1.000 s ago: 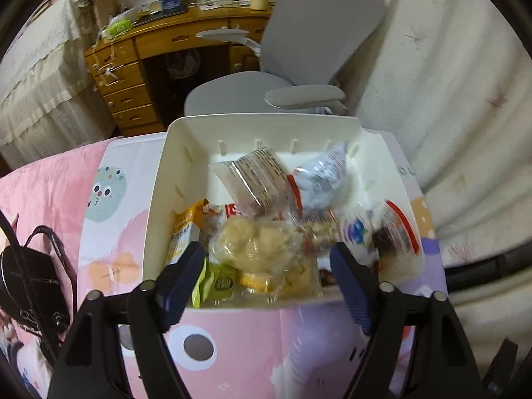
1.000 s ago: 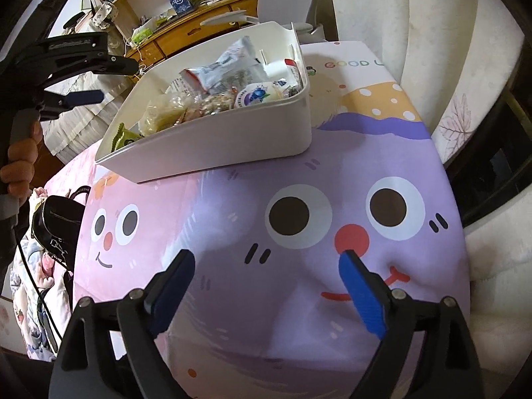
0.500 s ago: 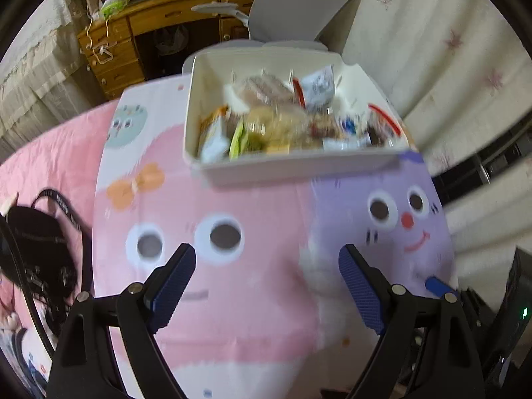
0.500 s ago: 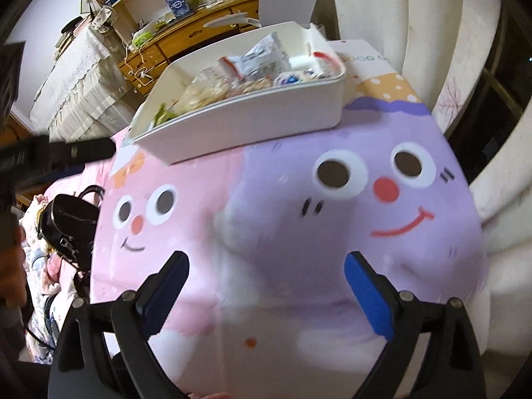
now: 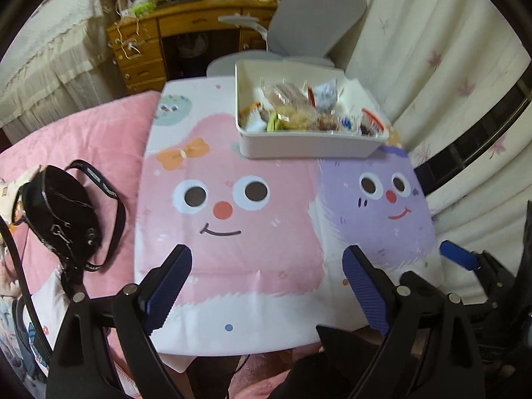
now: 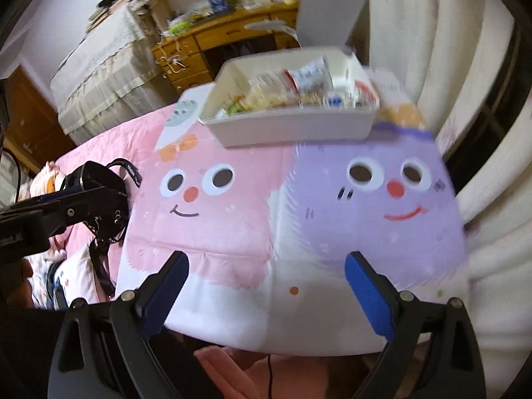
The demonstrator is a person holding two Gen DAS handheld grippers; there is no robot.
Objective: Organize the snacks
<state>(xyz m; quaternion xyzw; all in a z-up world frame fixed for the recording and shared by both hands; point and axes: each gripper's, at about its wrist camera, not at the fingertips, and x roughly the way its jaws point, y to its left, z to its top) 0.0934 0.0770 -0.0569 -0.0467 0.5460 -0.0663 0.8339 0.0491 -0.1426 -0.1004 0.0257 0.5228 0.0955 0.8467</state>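
Note:
A white bin (image 5: 309,144) holding several wrapped snacks (image 5: 299,113) sits at the far side of a table covered by a pink and purple cartoon cloth (image 5: 232,242). The bin also shows in the right wrist view (image 6: 292,129), blurred. My left gripper (image 5: 266,282) is open and empty, low over the table's near edge, far from the bin. My right gripper (image 6: 266,286) is open and empty, also over the near edge. One blue fingertip of the right gripper (image 5: 457,257) shows at the right in the left wrist view.
A black strap bag (image 5: 63,212) lies on the pink bedding left of the table. A grey chair (image 5: 316,23) and a wooden desk (image 5: 173,33) stand behind the bin. Cream curtains (image 5: 432,66) hang at the right.
Both grippers have pulled back from the bin toward the table's near edge and stayed open. The bin now looks smaller and farther away in both views.

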